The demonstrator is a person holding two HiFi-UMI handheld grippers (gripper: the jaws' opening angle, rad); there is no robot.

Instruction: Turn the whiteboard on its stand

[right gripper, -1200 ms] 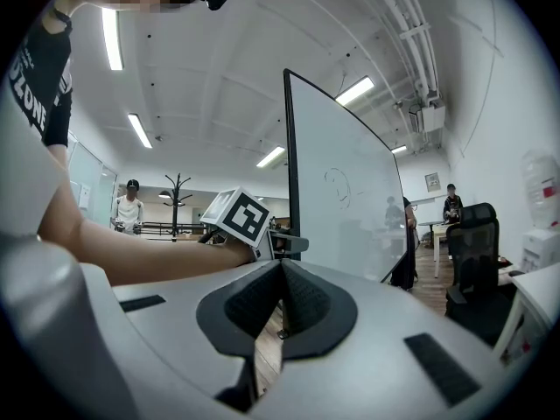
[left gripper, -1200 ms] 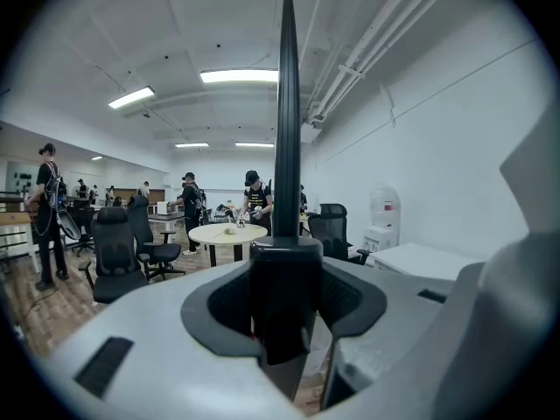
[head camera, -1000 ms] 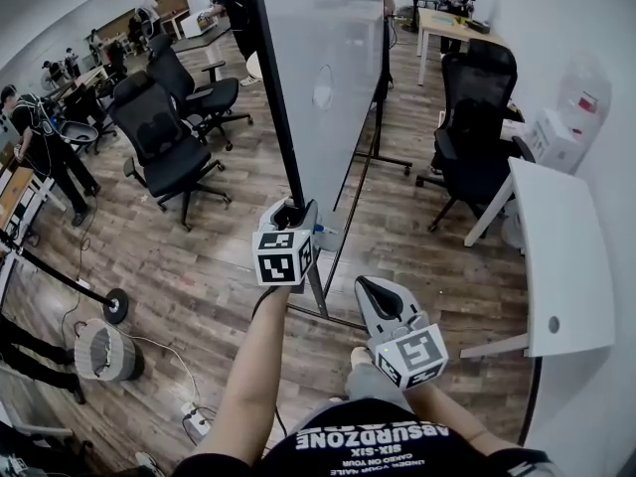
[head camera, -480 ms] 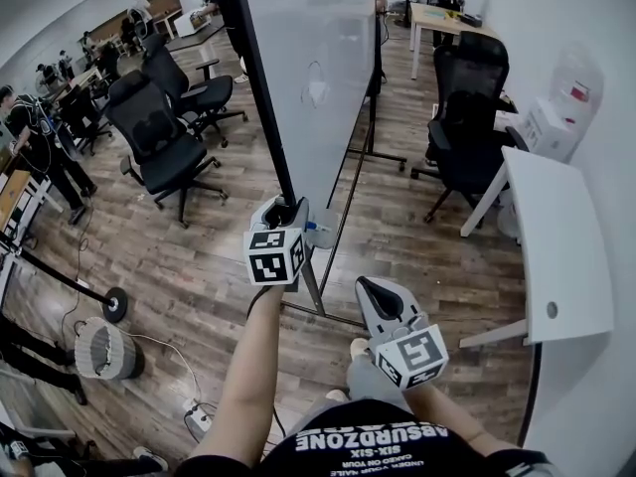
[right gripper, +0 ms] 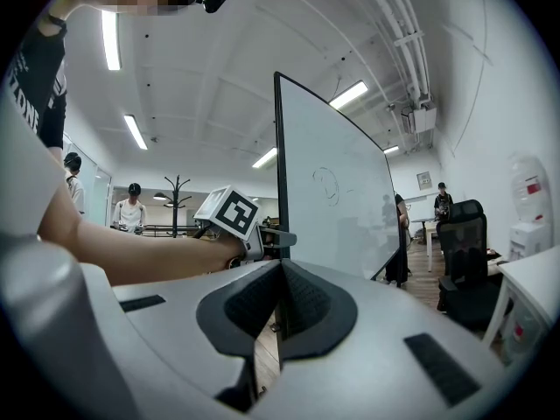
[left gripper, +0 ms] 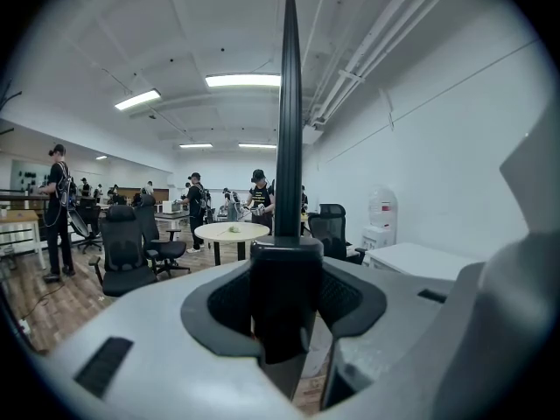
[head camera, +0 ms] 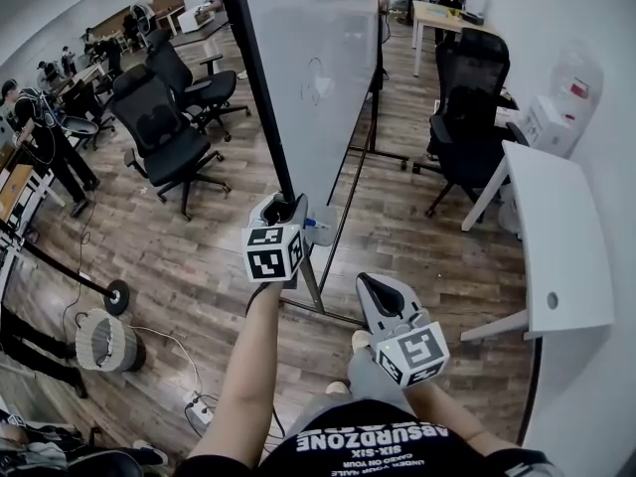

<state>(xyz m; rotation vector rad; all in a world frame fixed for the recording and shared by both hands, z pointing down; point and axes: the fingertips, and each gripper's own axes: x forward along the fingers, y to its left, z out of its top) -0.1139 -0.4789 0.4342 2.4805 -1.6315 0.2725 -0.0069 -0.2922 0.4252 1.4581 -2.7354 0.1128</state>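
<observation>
Black-framed and white-faced, the whiteboard (head camera: pixel 318 68) stands upright on its stand (head camera: pixel 316 288) on the wooden floor (head camera: pixel 199 266), and we see it nearly edge-on. Our left gripper (left gripper: pixel 284 309) has its jaws closed onto the whiteboard's black edge frame (left gripper: pixel 289 103), low on the near side, with a pad pressing from either face. Our right gripper (head camera: pixel 376 291) hangs just right of the whiteboard, near the stand's foot, jaws brought together with nothing between them. Black office chairs (head camera: pixel 164 137) stand on both sides of the whiteboard.
</observation>
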